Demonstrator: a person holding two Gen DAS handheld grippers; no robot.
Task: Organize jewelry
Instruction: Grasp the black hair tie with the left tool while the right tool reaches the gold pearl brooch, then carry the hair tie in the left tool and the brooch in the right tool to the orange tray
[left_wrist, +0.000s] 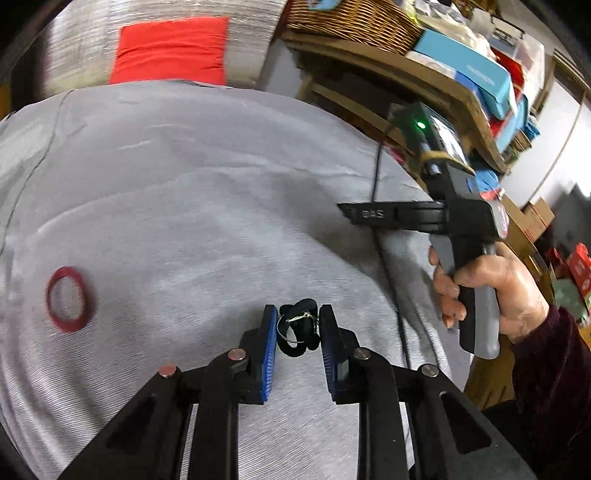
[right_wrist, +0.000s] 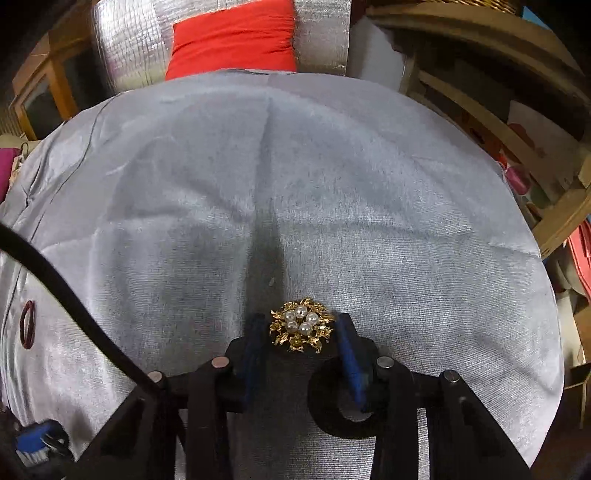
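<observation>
In the left wrist view my left gripper (left_wrist: 297, 314) stands partly open around a black beaded piece with a thin silver wire ring (left_wrist: 298, 328) lying on the grey cloth (left_wrist: 192, 192); the blue pads (left_wrist: 271, 343) flank it without clearly pressing it. A red ring (left_wrist: 67, 298) lies on the cloth to the left; it also shows in the right wrist view (right_wrist: 27, 325). In the right wrist view my right gripper (right_wrist: 301, 325) holds a gold brooch with several pearls (right_wrist: 301, 325) between its blue pads (right_wrist: 349, 354), above the cloth (right_wrist: 295, 184). A black ring (right_wrist: 345, 402) sits beside the right finger.
The right gripper, held by a hand, shows in the left wrist view (left_wrist: 369, 214) over the cloth's right side. A red cushion (left_wrist: 171, 48) lies beyond the far edge. A wooden shelf (left_wrist: 424, 74) with a wicker basket (left_wrist: 354, 18) and boxes stands at the right. A black cable (right_wrist: 74, 302) crosses the left.
</observation>
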